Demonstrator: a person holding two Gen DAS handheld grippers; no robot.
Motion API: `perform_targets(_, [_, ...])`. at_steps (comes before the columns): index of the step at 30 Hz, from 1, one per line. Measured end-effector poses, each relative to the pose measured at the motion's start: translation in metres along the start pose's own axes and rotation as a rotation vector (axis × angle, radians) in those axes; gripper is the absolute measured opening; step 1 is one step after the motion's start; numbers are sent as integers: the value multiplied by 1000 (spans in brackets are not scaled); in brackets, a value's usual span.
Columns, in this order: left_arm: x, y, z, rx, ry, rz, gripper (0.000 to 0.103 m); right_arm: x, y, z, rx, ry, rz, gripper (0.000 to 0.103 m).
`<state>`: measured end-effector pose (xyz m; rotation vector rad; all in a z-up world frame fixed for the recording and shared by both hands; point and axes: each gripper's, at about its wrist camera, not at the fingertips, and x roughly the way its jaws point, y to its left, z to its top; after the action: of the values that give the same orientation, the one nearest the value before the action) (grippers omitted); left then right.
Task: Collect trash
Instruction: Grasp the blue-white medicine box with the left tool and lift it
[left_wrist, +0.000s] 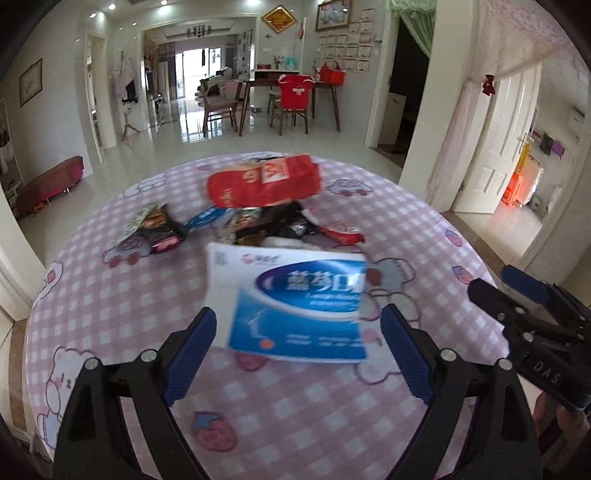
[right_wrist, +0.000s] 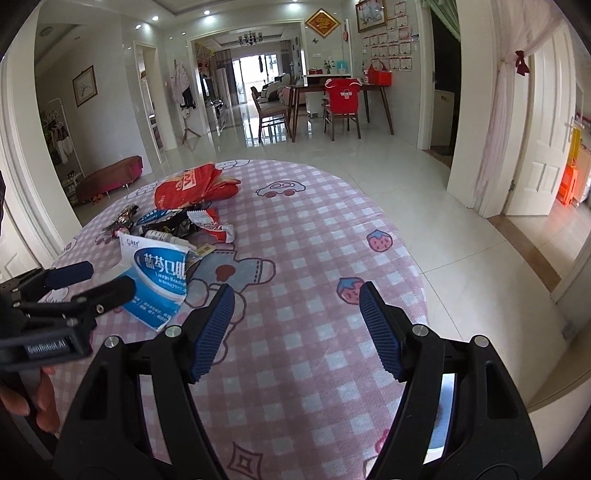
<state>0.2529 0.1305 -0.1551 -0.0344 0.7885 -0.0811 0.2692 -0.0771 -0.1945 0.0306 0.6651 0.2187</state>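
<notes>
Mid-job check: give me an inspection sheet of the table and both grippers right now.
Surface: pink checked tablecloth on a round table.
Job's things: blue-and-white box, red bag, heap of wrappers, small white bottle.
Clutter: nothing seen.
Grippers: left gripper open, the box just ahead between its fingers; right gripper open, nothing between them.
Cables: nothing seen.
Surroundings: tiled floor, dining table with chairs, open white door.
</notes>
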Motion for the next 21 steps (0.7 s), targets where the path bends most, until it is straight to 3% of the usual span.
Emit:
perform_targets(6, [29, -40, 14, 12, 49, 125, 89, 6, -21, 3, 57, -3, -10, 71])
perform_targets(11, [67, -58, 22, 44, 98, 353, 89, 11, -32, 5, 73, 0, 7, 71])
perform_targets(16, [62, -44, 22, 20, 93, 387, 86, 14, -29, 13, 57, -2, 49, 72])
perform_targets(18, [60, -28, 18, -43, 114, 311, 73, 16, -25, 16, 48, -4, 58, 72])
perform_targets(21, [50, -19, 12, -38, 107, 297, 55, 19, -19, 17, 48, 4, 79, 72])
